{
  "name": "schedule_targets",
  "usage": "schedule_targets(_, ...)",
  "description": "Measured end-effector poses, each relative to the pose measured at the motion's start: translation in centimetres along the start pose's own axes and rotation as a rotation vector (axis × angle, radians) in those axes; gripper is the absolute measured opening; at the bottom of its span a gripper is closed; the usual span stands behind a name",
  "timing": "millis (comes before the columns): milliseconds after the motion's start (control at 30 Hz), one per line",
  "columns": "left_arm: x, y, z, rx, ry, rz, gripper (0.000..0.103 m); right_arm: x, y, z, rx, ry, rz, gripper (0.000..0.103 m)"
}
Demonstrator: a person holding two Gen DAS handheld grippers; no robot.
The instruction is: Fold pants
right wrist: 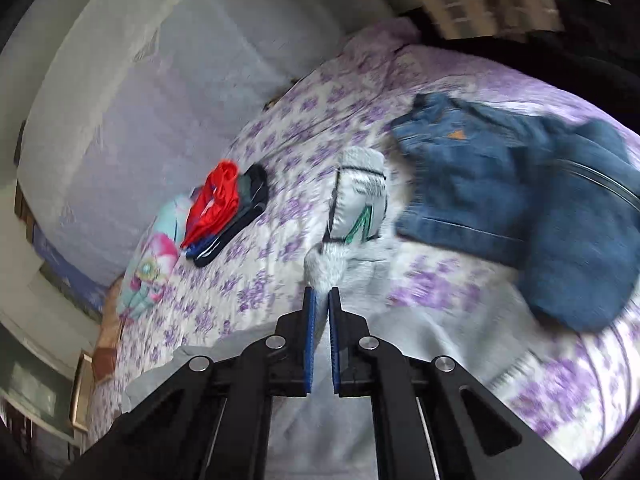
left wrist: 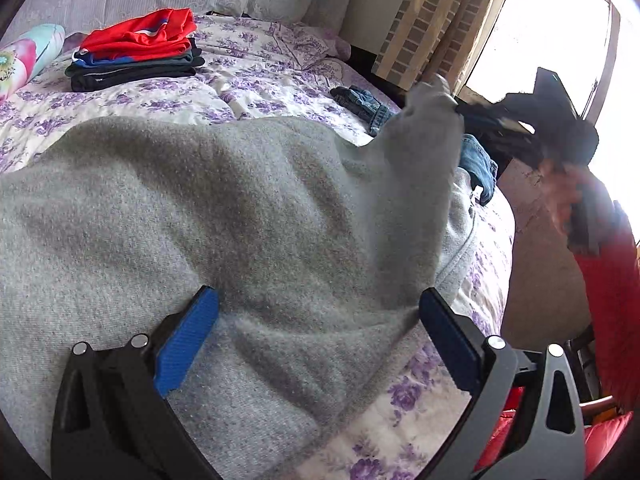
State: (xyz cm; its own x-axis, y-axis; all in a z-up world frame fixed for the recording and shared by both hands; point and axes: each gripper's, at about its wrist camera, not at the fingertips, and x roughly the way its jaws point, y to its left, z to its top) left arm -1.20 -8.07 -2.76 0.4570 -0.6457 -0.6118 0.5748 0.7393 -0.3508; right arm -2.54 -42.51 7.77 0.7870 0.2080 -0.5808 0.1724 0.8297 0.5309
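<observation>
Grey pants (left wrist: 224, 208) spread on the flowered bed (left wrist: 256, 76), right gripper (right wrist: 322, 300) clenched on a lifted fold of them, left gripper (left wrist: 320, 312) wide open over the cloth, jeans (right wrist: 520, 200) nearby

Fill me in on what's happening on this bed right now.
A person with a handheld gripper in each hand is folding grey sweatpants on a floral bedspread. The right gripper is shut on a bunched edge of the grey fabric and lifts it. The left gripper is wide open low over the pants, gripping nothing. A stack of folded clothes with a red item on top sits farther back, and denim jeans lie unfolded beside the sweatpants.
</observation>
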Motion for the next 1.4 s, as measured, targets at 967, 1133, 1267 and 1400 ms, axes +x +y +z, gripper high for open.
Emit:
schedule_targets(967,-1.2,1.7,0.0,-0.101,-0.051,-0.117,0.098,-1.5,-2.0,-0.5,-0.006,-0.034,0.176,0.008)
schedule_targets(1133,-1.8,2.7,-0.1,-0.16,-0.089,-0.2,0.098,1.1,-7.8,-4.1,0.045,0.116,-0.005,0.009)
schedule_targets(1267,-1.5,1.8,-0.1,-0.123,-0.07,-0.157,0.098,0.8,-10.0,-5.4,0.156,0.084,0.051,0.015)
schedule_targets(1400,-1.6,2.0,-0.2,-0.133,-0.076,-0.165,0.098,-3.4,-6.3,-3.8,-0.018,-0.114,-0.08,0.021)
